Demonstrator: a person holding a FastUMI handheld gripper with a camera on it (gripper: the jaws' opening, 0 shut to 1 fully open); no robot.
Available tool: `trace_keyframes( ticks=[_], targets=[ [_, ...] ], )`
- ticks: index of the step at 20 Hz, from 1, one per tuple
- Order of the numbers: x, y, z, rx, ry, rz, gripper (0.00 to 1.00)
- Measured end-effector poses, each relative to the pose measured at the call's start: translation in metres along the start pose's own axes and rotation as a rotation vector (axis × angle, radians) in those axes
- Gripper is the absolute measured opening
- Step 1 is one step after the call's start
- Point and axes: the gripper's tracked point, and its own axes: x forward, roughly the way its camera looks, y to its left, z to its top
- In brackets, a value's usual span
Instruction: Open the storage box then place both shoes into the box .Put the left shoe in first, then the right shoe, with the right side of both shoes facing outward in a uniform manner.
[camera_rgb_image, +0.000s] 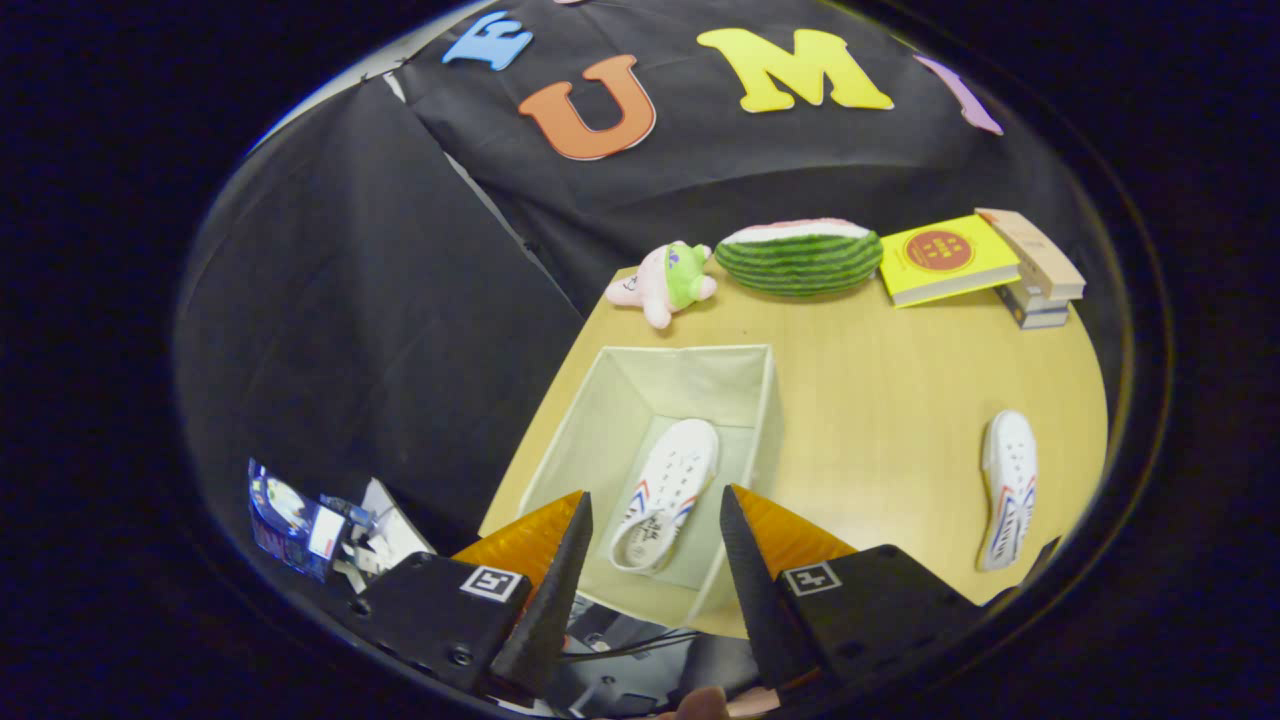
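Hovering spread and empty above the box (620, 400) with one shoe (665, 490) inside, the gripper (655, 520) should pinch the other shoe's (1008, 485) light, soft heel collar.

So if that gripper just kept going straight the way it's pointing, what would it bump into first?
Most likely the white shoe lying inside the open storage box. The gripper hangs open above it, and the shoe shows between the fingers. Depth is hard to judge, so it might touch the box's near wall first.
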Motion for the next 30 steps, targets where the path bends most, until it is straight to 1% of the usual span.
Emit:
trace_keyframes(
  ticks=[2,4,7,11,13,15,18,23,27,30],
  targets=[
    [-0.026,-0.046,-0.001,-0.038,-0.024,-0.087,0.82],
    [-0.052,-0.099,-0.003,-0.024,-0.040,-0.159,0.84],
    [-0.074,-0.187,-0.023,-0.002,0.010,-0.262,0.84],
    [-0.080,-0.283,-0.073,0.084,0.144,-0.333,0.84],
    [-0.076,-0.323,-0.093,0.128,0.192,-0.358,0.84],
    [-0.066,-0.352,-0.101,0.150,0.218,-0.369,0.84],
    [-0.049,-0.387,-0.111,0.146,0.255,-0.388,0.84],
    [-0.015,-0.398,-0.119,0.167,0.297,-0.303,0.82],
    [0.005,-0.406,-0.114,0.166,0.313,-0.288,0.82],
    [0.013,-0.406,-0.111,0.190,0.320,-0.249,0.81]
  ],
)
